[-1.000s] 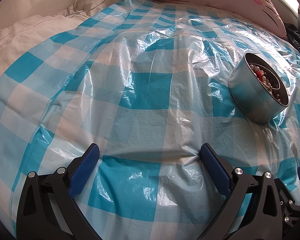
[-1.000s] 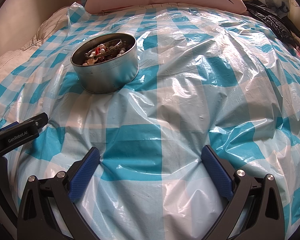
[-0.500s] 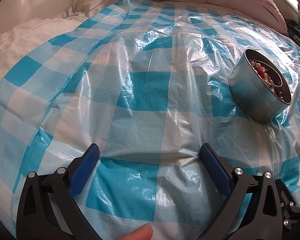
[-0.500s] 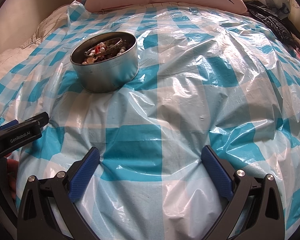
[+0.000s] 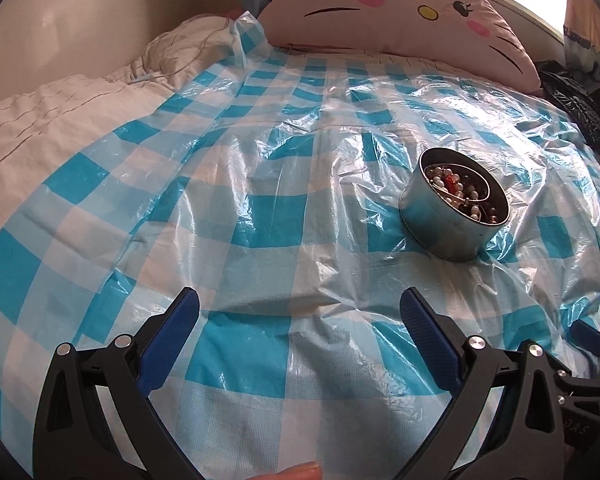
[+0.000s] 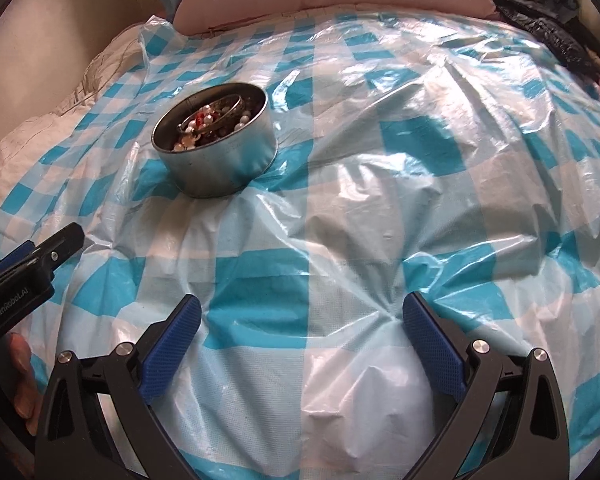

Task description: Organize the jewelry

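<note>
A round metal tin (image 5: 446, 222) stands on the blue-and-white checked plastic sheet (image 5: 268, 216). It holds a heap of jewelry (image 5: 460, 194): pearl beads, red beads and a metal bangle. In the right wrist view the tin (image 6: 224, 164) is ahead and to the left, with the jewelry (image 6: 212, 122) inside. My left gripper (image 5: 298, 306) is open and empty, well short of the tin and to its left. My right gripper (image 6: 300, 310) is open and empty, short of the tin and to its right. The left gripper's side (image 6: 32, 260) shows at the left edge.
The sheet covers a bed. A pink cat-face pillow (image 5: 388, 24) lies at the head. White bedding (image 5: 60, 108) lies to the left by the wall. A black crumpled bag (image 5: 576, 104) lies at the far right.
Both grippers have pulled back and tipped up, so the tin looks smaller and farther away and the pillow shows more. Both stay open. A fingertip shows at the bottom edge of the left view.
</note>
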